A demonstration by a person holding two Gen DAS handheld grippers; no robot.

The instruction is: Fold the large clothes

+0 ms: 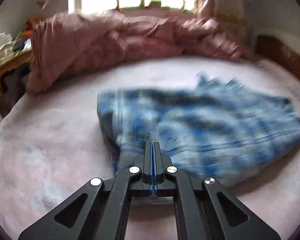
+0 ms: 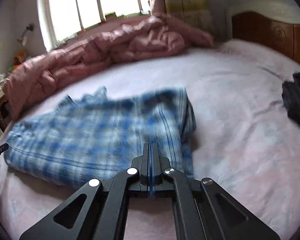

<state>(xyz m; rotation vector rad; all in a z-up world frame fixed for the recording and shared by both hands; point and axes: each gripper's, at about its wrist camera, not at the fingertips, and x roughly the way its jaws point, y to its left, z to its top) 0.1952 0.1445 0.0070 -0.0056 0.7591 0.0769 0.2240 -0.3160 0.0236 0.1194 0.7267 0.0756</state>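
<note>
One plaid garment, long axis crosswise.

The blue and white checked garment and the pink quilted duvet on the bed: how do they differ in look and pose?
The blue and white checked garment is patterned; the pink quilted duvet is plain. The garment lies fairly flat in the middle of the pale bed sheet; the duvet is heaped in crumpled folds below the window. Both shut grippers, left and right, meet the garment's near edge; neither touches the duvet. Both are soft cloth on the bed.
</note>
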